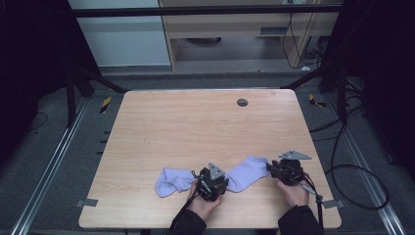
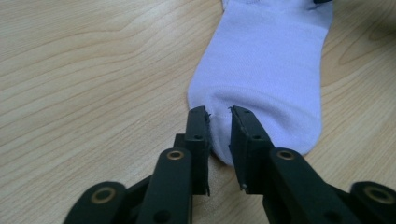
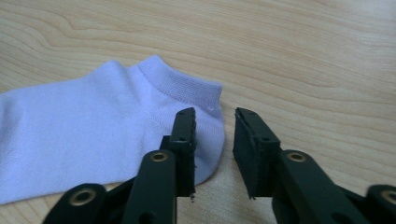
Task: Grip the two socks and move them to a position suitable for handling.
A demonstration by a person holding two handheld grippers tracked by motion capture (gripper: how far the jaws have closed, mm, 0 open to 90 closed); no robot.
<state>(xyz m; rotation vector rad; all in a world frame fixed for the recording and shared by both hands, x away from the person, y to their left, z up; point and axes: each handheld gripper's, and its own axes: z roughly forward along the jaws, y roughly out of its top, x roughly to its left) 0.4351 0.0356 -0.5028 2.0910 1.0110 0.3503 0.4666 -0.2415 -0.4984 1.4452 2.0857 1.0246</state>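
Observation:
A pale lilac sock (image 1: 246, 174) lies flat on the wooden table (image 1: 195, 122) near its front edge, between my two grippers. My left gripper (image 1: 225, 182) is at the sock's rounded toe end (image 2: 261, 74). The left gripper (image 2: 219, 112) stands slightly open, with the toe tip lying in the narrow gap between its jaws. My right gripper (image 1: 269, 167) is at the cuff end. In the right gripper view the sock (image 3: 93, 130) reaches under the left jaw, and the right gripper (image 3: 215, 114) is open with the cuff's edge in the gap. A second lilac sock (image 1: 172, 181) lies crumpled to the left.
A small round dark grommet (image 1: 242, 102) sits near the table's far edge. The front edge runs just behind my hands (image 1: 293, 193). Cables (image 1: 352, 171) lie on the floor to the right, and dark frame legs stand at the far corners.

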